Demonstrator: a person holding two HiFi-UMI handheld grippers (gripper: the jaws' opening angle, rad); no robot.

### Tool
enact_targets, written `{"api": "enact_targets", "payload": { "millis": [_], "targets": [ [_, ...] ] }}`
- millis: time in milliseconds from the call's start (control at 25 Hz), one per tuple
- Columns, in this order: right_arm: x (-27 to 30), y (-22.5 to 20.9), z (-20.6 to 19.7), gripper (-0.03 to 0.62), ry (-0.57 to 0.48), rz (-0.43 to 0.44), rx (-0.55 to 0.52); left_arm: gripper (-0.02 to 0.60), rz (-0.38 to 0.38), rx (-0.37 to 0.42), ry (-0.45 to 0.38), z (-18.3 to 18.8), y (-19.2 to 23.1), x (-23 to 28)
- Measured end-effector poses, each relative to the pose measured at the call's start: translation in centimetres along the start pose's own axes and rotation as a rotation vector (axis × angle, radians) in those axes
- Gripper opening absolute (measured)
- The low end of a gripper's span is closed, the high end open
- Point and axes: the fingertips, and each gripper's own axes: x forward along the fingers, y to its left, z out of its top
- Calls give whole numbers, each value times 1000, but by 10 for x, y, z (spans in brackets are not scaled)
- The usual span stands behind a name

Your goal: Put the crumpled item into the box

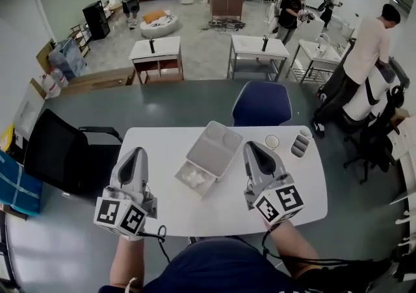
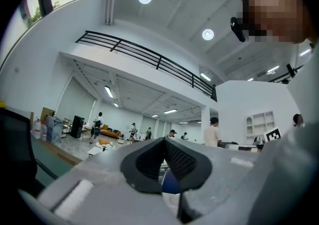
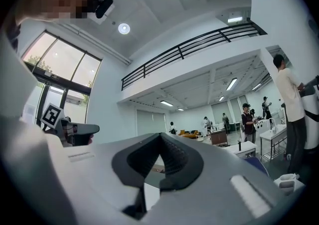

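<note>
A grey box point(image 1: 216, 147) lies open in the middle of the white table point(image 1: 162, 142), its lid swung back. White crumpled material point(image 1: 193, 178) sits in the near tray half of the box. My left gripper point(image 1: 135, 151) is held left of the box, above the table's near left part, jaws shut with nothing between them. My right gripper point(image 1: 252, 145) is right of the box, also shut and empty. Both grippers tilt upward: the left gripper view shows the closed jaws point(image 2: 163, 142) against the hall ceiling, and the right gripper view shows the same point(image 3: 159, 137).
A small round white cup point(image 1: 272, 141) and a grey holder point(image 1: 301, 144) stand at the table's far right. A blue chair point(image 1: 262, 104) is behind the table and a black chair point(image 1: 62, 152) at its left. Several people stand farther back in the hall.
</note>
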Motion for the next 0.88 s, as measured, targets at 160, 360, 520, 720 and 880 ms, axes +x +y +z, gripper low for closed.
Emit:
{"api": "enact_targets", "payload": {
  "millis": [160,360,520,720,880],
  "targets": [
    [-2,-3,0,2,1,-13,-14,2,-12,-10,11,-5,2,6],
    [-4,-7,-2,2,3,-20,-17,2,-29,-15,24,-12,0,12],
    [-4,-7,-2,2,6,-22,-16,2,-37,-18,31,-14,0,16],
    [-5,-10,-5,2,7,-21,-5,2,-40,-22,45,-19,-1,18],
    [-7,-13,-4,2,4,-31,3,2,-48,-24,53,-21,-3,21]
  ]
}}
